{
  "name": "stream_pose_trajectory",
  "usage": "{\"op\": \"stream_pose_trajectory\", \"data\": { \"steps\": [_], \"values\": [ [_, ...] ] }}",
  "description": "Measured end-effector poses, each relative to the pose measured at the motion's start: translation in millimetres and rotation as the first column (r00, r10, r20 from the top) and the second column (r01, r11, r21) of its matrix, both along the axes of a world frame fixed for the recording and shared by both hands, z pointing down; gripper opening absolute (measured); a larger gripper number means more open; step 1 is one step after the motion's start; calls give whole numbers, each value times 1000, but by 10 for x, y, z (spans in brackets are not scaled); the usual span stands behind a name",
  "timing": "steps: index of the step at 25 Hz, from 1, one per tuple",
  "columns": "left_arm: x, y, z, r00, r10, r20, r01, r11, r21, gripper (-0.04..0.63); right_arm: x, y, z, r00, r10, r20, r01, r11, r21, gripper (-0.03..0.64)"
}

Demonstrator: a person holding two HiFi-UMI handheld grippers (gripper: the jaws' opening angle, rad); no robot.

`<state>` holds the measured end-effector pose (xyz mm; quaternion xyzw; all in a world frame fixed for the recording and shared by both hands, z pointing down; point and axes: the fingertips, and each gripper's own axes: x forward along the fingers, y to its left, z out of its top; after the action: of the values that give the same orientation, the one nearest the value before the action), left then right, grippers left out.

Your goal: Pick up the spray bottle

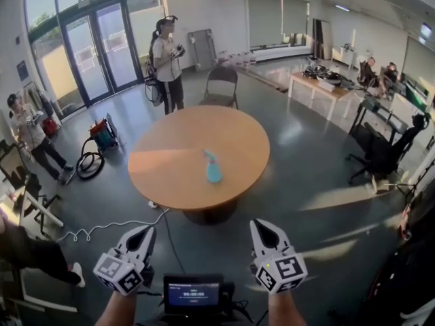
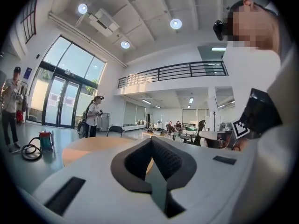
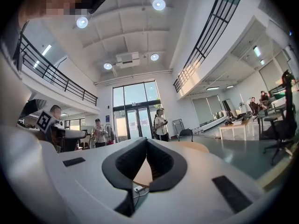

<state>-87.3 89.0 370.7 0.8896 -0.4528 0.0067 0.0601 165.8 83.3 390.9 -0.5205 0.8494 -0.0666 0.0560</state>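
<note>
Head view: spray bottle (image 1: 213,168) on the round wooden table (image 1: 170,182), mid-frame, a little below and right of the tabletop's centre. Nothing else is on the table.

Bottle: pale blue-green, see-through body, widest at its lower end in the frame and narrowing to a trigger head that points to the upper left. Too small to tell whether it stands upright or lies on its side.

Left gripper (image 1: 148,231) and right gripper (image 1: 260,227) sit low in the frame, well apart from the table, with bare floor between. Both point toward the table.

Left gripper view: fingers (image 2: 135,161) closed tip to tip, nothing between them. Right gripper view: fingers (image 3: 125,161) likewise closed and empty. The bottle shows in neither gripper view.

Step in hand, by my reading: the approach, with the grasp not begun.

To do it well:
- Close in on the near table edge first. The bottle sits well in from the rim.
- Spread one gripper's fingers before the reach, not at the bottle.
- Come in level and take the body or neck, not the trigger.
- A light plastic bottle may tip or skid if nudged.
</note>
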Motion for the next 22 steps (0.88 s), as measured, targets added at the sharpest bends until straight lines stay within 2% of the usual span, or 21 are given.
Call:
{"op": "stream_pose_trajectory", "data": {
  "steps": [5, 11, 19, 22],
  "values": [
    [213, -231, 49, 999, 48, -10, -48, 999, -8, 5, 162, -110, 40, 999, 34, 0, -34, 999, -17, 11],
    [301, -673, 156, 994, 95, -52, -96, 995, -4, 5, 209, -349, 21, 995, 90, -50, -92, 995, -36, 11],
    [274, -1459, 216, 982, 169, -89, -171, 985, -14, 5, 35, -942, -111, 985, 130, -110, -134, 990, -33, 11],
    [267, -1747, 217, 978, 197, -73, -199, 980, -11, 5, -21, -1205, -143, 982, 143, -119, -148, 988, -36, 11]
  ]
}}
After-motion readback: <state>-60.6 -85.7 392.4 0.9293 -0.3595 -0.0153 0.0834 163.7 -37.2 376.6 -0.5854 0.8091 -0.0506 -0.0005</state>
